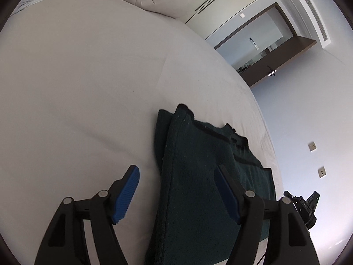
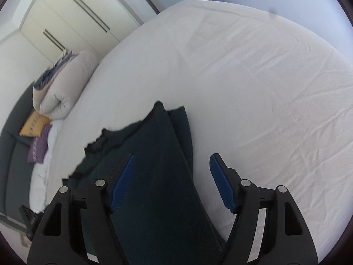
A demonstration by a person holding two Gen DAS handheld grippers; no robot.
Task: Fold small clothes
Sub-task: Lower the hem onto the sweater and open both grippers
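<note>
Both the left gripper (image 1: 176, 195) and right gripper (image 2: 171, 182) hover with jaws spread wide, gripping nothing, straddling opposite ends of the dark green fleece garment (image 1: 198, 176), folded flat on the white-sheeted bed (image 1: 88, 88), probably just laid down.

Dark green garment (image 1: 194, 176); white sheet (image 1: 77, 88); blue-padded black tools

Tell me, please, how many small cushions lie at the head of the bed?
2: a yellow cushion beside the rolled duvet, and a purple cushion just below it. Others may be hidden.
</note>
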